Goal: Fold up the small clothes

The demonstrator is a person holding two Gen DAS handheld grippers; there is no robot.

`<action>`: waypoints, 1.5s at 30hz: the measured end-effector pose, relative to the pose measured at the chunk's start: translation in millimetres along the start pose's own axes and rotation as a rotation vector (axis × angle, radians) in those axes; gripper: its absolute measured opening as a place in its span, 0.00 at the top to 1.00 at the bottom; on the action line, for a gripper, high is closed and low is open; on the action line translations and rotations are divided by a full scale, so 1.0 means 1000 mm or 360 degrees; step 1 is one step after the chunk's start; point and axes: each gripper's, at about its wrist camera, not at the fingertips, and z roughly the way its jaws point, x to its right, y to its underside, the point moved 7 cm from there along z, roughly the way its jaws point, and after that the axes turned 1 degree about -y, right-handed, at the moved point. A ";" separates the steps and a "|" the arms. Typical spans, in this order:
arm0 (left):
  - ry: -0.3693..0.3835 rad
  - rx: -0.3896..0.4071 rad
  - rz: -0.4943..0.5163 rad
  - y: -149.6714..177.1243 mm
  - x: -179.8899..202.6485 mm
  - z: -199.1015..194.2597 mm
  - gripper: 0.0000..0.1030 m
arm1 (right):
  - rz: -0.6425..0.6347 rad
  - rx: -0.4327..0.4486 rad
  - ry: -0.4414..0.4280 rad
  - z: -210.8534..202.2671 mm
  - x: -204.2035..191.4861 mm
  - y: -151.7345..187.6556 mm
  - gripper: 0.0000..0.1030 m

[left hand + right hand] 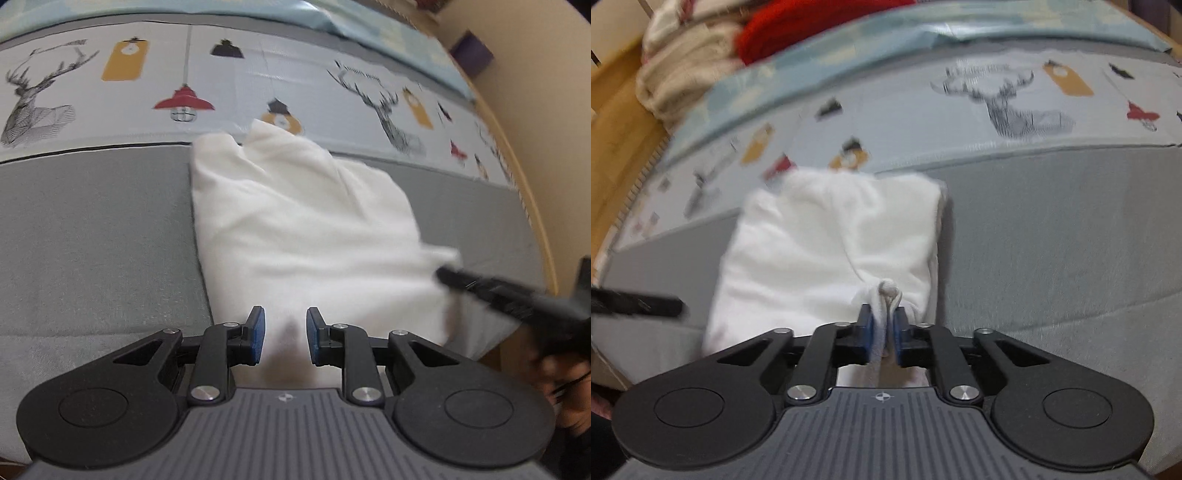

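On the grey bedspread [92, 229], your right gripper [882, 328] pinches the white garment's [827, 251] near edge; your left gripper [282, 338] hovers over it, pads apart and empty.

Grey sheet [92, 229] covering the near part of the bed; beyond it, a pale printed cover [236, 74] with deer heads, a red lamp [183, 101] and yellow tags. Light blue blanket [849, 40] at the far edge. Red knit [798, 26] beside a cream bundle [683, 70]. Wooden frame [617, 122] alongside.
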 end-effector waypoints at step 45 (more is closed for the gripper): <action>-0.0051 0.0123 -0.0146 -0.035 -0.050 0.009 0.67 | 0.0577 0.0245 0.0389 0.048 0.074 -0.054 0.95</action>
